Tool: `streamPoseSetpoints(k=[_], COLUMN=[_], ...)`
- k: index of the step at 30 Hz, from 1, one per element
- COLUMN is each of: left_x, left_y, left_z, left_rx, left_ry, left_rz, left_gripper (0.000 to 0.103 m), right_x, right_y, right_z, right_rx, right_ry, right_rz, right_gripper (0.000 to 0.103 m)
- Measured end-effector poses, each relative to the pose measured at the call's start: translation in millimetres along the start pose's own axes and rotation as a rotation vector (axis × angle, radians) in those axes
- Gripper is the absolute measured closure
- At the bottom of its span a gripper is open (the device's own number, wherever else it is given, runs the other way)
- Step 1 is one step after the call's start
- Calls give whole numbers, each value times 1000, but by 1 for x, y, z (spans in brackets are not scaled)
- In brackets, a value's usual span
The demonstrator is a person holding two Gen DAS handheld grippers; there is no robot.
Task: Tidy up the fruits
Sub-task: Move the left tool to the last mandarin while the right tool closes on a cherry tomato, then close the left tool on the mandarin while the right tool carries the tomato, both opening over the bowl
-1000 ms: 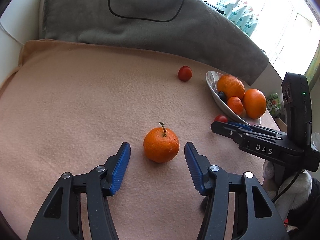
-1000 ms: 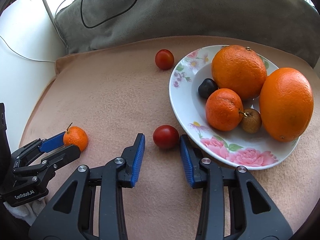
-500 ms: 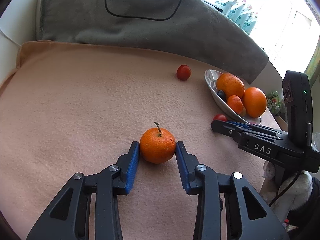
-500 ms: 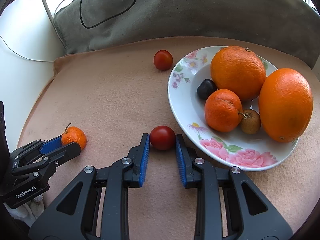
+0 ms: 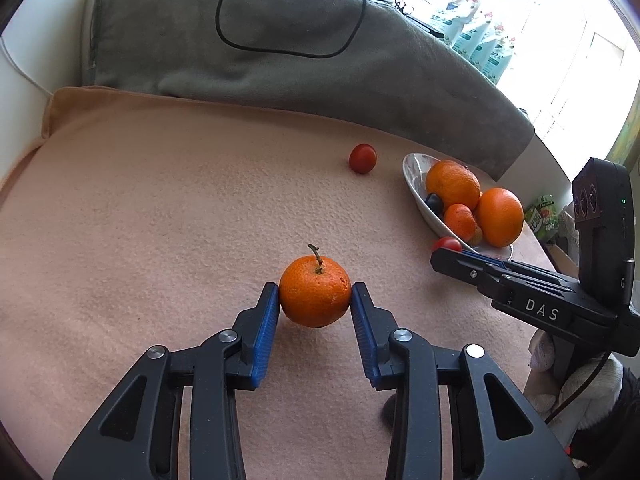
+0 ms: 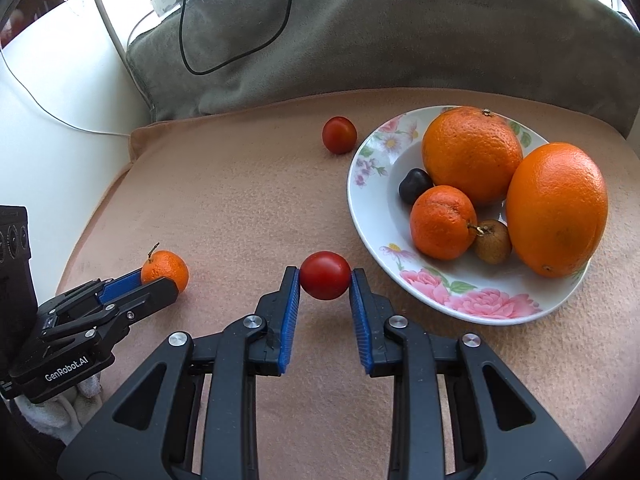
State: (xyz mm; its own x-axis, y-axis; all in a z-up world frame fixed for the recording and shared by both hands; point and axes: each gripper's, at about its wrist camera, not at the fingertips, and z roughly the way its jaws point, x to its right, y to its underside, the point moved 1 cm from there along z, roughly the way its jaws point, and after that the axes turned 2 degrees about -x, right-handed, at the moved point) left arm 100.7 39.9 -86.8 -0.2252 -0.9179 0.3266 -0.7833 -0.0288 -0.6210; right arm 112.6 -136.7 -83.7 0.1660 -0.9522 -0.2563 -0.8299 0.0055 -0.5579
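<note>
Both tongs closed; longan right-view only.

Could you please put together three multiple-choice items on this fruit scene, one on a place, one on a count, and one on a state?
1. Where is the loose tomato that no gripper holds?
A. on the cloth just beyond the plate's rim
B. inside the plate
C. on the grey cushion

2. How many fruits lie in the plate?
A. three
B. five
C. seven

3. What is the right gripper doing?
A. standing open over bare cloth
B. clamped on a tomato
C. clamped on the plate's rim

Answers: 1 A, it sits on the cloth beside the rim. 2 B, two oranges, a mandarin, a dark fruit, a small brown one. 3 B, both blue pads press the held tomato.
</note>
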Motion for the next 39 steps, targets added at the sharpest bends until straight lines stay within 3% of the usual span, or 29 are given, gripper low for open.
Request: streamPoseSetpoints(k=[15, 39], left_x=[33, 96], left_y=[-10, -37], left_z=[-6, 15], left_rx=[42, 59], left_ry=[35, 65], left_rz=[29, 109], left_gripper=[68, 68], right_x=[15, 88], right_y=[2, -29], right_z=[-48, -101], right_rx=[73, 179], right_ry=[-51, 3], right_rz=[15, 50], right_gripper=[76, 77])
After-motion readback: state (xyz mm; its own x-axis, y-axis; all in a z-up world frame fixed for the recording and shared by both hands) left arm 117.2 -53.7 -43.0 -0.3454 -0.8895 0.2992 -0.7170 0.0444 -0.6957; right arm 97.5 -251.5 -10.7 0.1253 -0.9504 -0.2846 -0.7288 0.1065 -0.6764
